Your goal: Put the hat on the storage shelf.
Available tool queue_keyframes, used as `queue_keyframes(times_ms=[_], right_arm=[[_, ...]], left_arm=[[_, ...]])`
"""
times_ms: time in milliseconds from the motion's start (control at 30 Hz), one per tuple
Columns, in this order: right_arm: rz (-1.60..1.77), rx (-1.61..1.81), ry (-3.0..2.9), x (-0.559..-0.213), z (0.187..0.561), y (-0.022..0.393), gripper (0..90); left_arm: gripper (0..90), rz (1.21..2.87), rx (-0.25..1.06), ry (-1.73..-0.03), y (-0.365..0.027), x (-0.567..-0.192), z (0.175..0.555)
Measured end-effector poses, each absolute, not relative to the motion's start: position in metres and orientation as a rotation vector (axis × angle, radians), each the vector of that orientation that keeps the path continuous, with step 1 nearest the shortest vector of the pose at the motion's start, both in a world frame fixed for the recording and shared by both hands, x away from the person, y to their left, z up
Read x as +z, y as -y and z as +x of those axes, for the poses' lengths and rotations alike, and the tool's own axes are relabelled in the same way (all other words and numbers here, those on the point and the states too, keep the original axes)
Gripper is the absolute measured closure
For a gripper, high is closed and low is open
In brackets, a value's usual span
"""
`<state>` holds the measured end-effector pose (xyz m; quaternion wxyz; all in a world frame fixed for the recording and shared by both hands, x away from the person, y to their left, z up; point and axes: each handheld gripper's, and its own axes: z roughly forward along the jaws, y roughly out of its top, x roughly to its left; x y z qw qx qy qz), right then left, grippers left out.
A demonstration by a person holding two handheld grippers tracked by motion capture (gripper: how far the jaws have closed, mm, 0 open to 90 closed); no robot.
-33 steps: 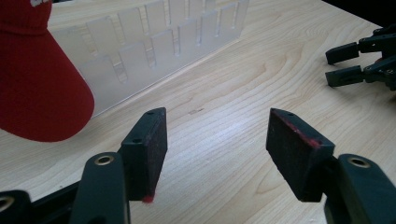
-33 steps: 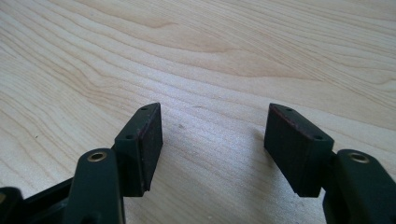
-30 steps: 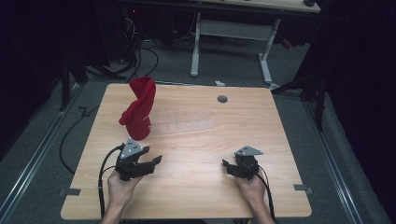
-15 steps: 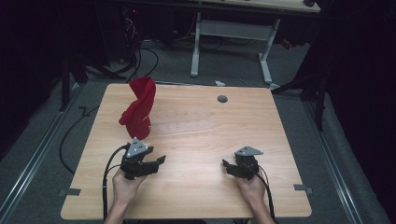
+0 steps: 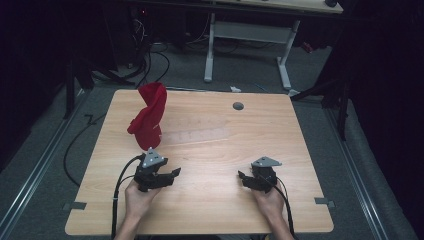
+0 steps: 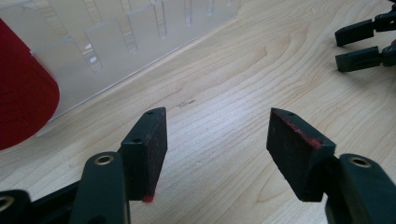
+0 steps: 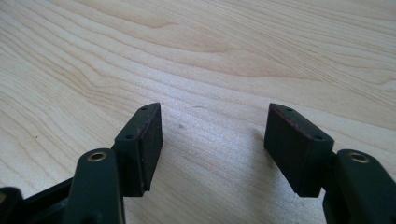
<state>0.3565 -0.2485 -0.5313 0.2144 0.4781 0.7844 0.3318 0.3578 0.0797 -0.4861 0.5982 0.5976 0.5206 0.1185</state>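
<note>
Resting near the table's (image 5: 210, 210) front edge, left gripper (image 5: 170, 176) and right gripper (image 5: 245, 178) have jaws spread, nothing between. Red cloth (image 5: 148, 116) sits apart on clear rack (image 5: 197, 131).

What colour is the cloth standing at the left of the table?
Red. The cloth shows best in the high view.

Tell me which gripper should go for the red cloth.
Left. The left gripper sits open just below the red cloth, on its side of the table; the right gripper is farther across.
</note>
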Motion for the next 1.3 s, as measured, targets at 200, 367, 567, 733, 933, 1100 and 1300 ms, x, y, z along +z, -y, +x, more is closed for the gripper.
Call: queue_keyframes(times_ms=[200,367,567,733,933,1100,1300], right_arm=[[1.325,0.921,-2.176,-0.531,0.357,0.249,37.4],[1.326,0.921,-2.176,-0.531,0.357,0.249,37.4],[1.325,0.921,-2.177,-0.531,0.357,0.249,37.4],[1.325,0.920,-2.177,-0.531,0.357,0.249,37.4],[1.325,0.920,-2.177,-0.531,0.357,0.249,37.4],[1.326,0.920,-2.177,-0.531,0.357,0.248,37.4],[1.326,0.920,-2.177,-0.531,0.357,0.248,37.4]], left_arm=[[38.4,1.381,0.265,-1.229,-0.079,-0.494,0.362],[37.9,1.394,0.269,-1.256,-0.079,-0.503,0.368],[37.5,1.412,0.286,-1.270,-0.078,-0.511,0.372],[37.2,1.423,0.323,-1.273,-0.075,-0.516,0.376],[37.1,1.423,0.347,-1.280,-0.073,-0.521,0.380],[36.6,1.437,0.373,-1.280,-0.071,-0.526,0.383],[36.2,1.439,0.388,-1.277,-0.066,-0.532,0.385]])
